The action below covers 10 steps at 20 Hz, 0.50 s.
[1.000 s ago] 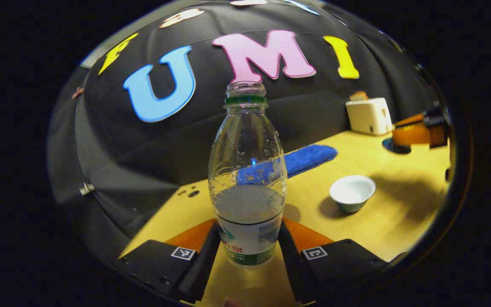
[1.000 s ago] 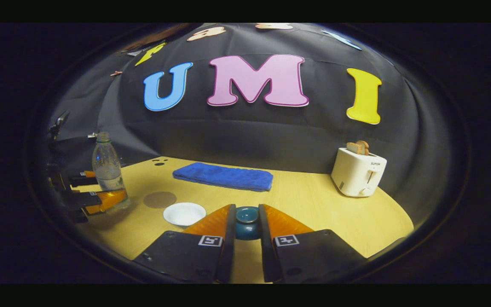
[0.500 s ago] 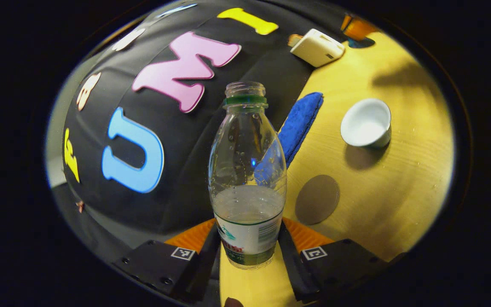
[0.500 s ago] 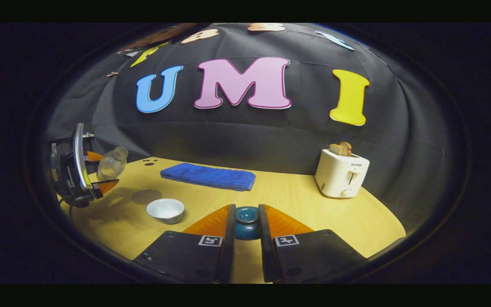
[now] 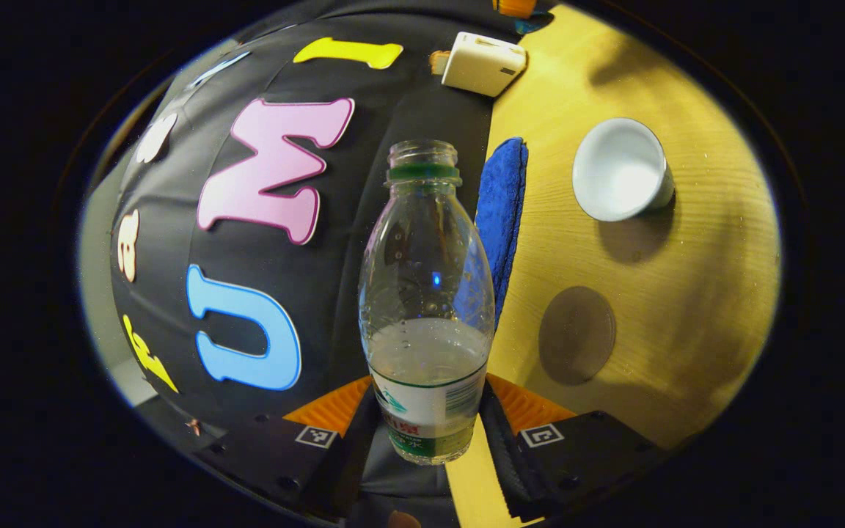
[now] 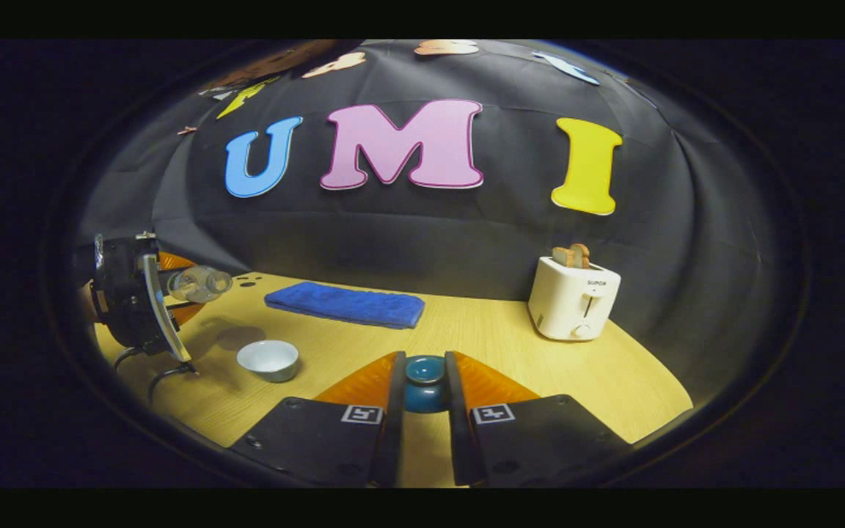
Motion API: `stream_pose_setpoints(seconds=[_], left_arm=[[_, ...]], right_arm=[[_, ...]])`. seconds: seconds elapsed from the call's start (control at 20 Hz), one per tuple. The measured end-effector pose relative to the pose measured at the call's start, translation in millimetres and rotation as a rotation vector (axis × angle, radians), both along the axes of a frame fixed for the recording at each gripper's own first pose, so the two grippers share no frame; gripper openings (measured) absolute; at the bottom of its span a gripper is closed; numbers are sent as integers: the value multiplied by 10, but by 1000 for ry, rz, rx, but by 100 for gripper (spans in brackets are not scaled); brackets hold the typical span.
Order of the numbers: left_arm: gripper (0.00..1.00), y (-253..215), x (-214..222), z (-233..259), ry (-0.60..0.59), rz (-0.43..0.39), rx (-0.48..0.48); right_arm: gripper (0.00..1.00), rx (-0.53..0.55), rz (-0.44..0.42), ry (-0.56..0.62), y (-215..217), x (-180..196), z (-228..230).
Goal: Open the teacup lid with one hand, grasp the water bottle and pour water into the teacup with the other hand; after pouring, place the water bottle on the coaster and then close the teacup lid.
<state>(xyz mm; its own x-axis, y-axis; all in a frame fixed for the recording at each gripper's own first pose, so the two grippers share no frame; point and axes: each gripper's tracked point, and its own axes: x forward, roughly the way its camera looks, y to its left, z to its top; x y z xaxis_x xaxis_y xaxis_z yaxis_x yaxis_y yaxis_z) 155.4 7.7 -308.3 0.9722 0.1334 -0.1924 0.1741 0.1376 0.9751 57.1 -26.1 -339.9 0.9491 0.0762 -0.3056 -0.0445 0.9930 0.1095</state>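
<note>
Bottle (image 5: 426, 308) pinched low on its label by left gripper (image 5: 426, 433), tipped nearly level, mouth aimed toward uncovered teacup (image 5: 619, 170) on surface (image 5: 686, 293) for pouring; lid (image 6: 425, 381) clamped clear in right gripper (image 6: 422, 400); coaster (image 5: 576, 335) waiting bare.

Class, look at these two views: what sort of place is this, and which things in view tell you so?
Probably a staged booth for recording household tasks, not a real kitchen: a black cloth wall backs a wooden table holding a toaster, a blue towel and a teacup.
</note>
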Motion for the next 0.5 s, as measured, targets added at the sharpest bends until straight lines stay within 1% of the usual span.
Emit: stream_pose_setpoints(seconds=[0.15, 0.3, 0.35, 0.5], left_arm=[[75, 44, 21, 1, 6, -8, 65], [75, -6, 67, 31, -6, -39, 126], [75, -12, 92, 47, -8, -48, 145], [75, -3, 155, 36, -6, -62, 186]], right_arm=[[30, -5, 15, -6, 0, -1, -7], [29, -1, 12, -10, -43, -15, -18], [24, -4, 9, -10, -63, -20, -19], [24, -10, 6, -12, -104, -24, -29]])
